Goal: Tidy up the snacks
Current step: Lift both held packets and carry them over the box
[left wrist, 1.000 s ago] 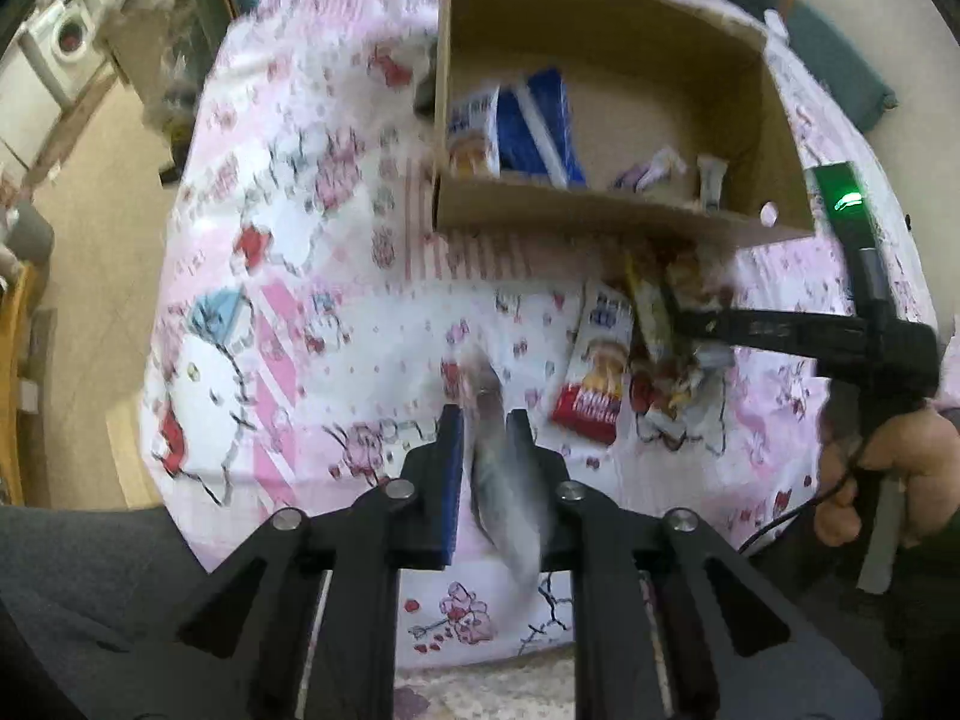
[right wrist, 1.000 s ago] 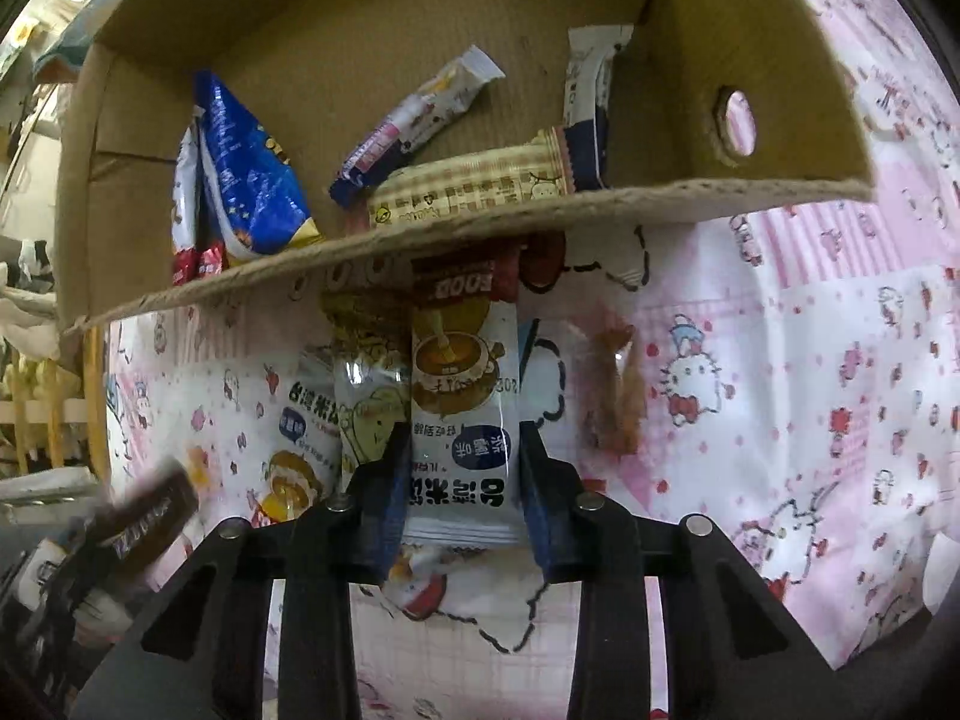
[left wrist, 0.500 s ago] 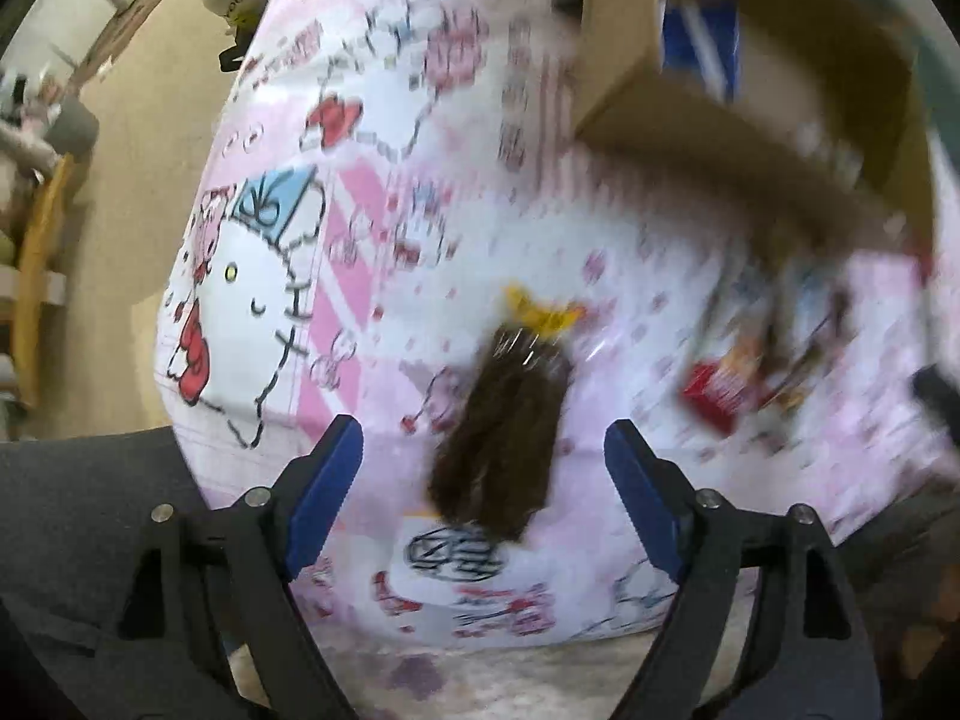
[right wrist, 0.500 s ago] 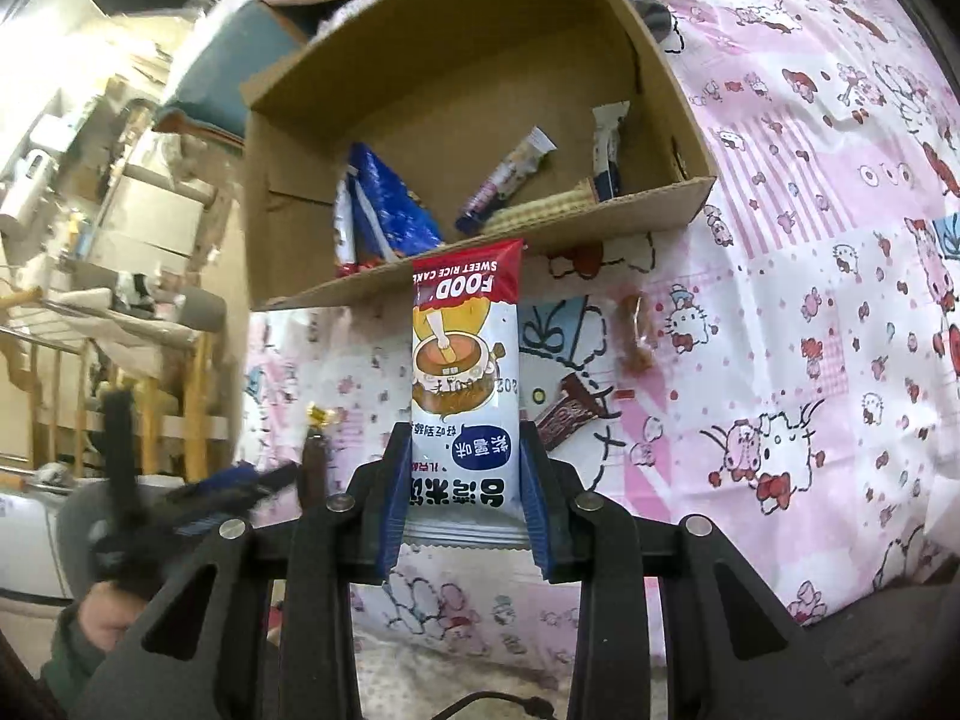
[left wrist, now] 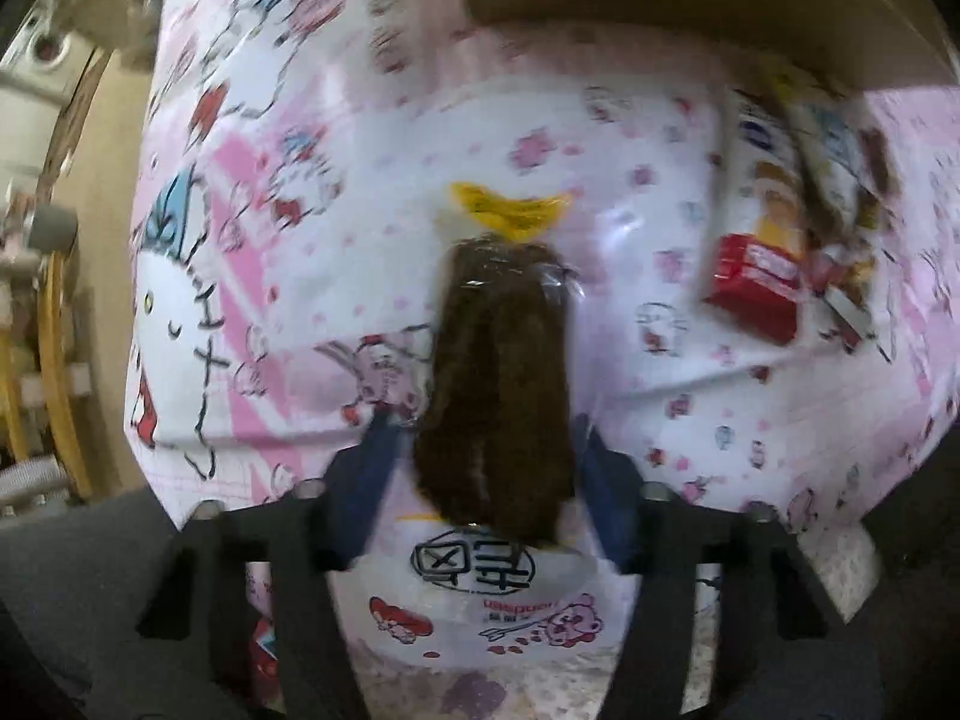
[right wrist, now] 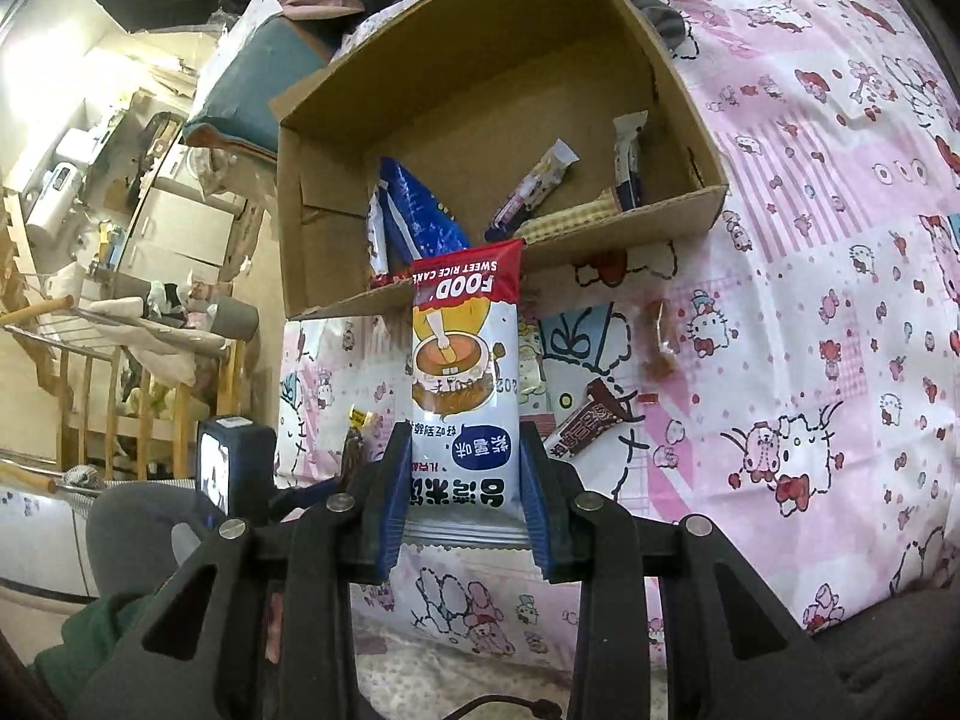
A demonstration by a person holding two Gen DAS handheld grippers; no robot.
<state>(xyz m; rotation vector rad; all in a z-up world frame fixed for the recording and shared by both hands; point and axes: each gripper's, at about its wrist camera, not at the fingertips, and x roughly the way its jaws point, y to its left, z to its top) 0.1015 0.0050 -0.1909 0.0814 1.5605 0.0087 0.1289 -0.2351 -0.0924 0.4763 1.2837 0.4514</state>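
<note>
Meanwhile, over a surface draped in a pink Hello Kitty cloth (right wrist: 840, 276), each hand-held tool carries or frames a snack. Seen from the right wrist, the right tool (right wrist: 465, 492) is clamped on the lower end of a sweet rice cake packet (right wrist: 463, 384), both blue pads pressed against its sides; the packet stands upright between the fingers, its red top band overlapping the near wall of an open cardboard box (right wrist: 678, 213). Inside the box lie a blue snack bag (right wrist: 420, 210) toward its left side, plus a slim stick packet (right wrist: 534, 183) and a dark-and-white sachet (right wrist: 627, 162) toward the right. On the cloth just right of the held packet lies a brown chocolate bar wrapper (right wrist: 588, 420), with a small amber candy (right wrist: 657, 342) above it.

Seen from the left wrist, blurred by motion, the left tool (left wrist: 486, 480) has its blue-padded fingers on either side of a dark brown snack pouch (left wrist: 498, 384) with a yellow tab at its far end; whether the pads actually press it cannot be told. Farther right, near the box's wall, a pile of snack packets (left wrist: 780, 240) rests on the cloth.
</note>
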